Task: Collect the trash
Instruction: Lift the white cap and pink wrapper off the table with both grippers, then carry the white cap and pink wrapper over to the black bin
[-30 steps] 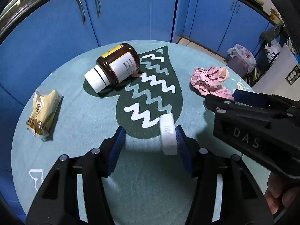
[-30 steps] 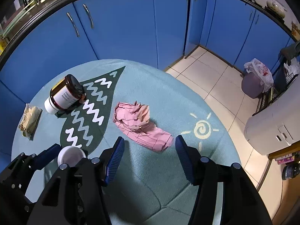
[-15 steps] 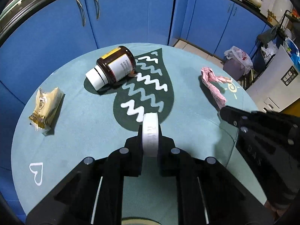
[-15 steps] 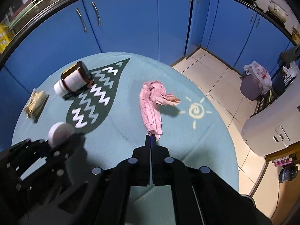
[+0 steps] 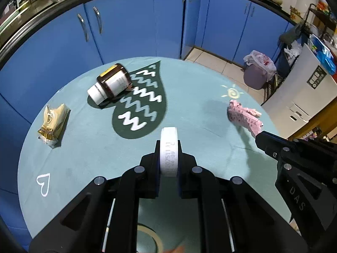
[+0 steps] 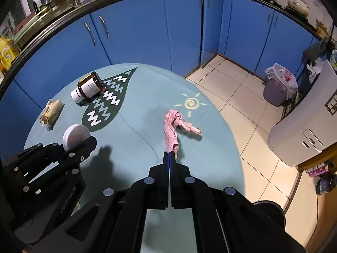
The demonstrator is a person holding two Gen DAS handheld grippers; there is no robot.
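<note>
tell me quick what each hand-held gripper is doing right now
Left hand-held gripper: closed on the round white plastic lid.
Right hand-held gripper: closed on the crumpled pink paper wrapper.

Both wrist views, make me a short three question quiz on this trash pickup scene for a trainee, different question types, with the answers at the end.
1. True or false: the left claw is shut on the white lid.
2. What does the right claw grip? A) brown jar B) pink wrapper C) yellow snack packet
3. Fill in: the brown jar lies on its ____ on the round table.

Key:
1. True; the lid stands on edge between the fingers.
2. B; the pink wrapper is pinched at its near end. The yellow snack packet lies untouched.
3. side
</note>
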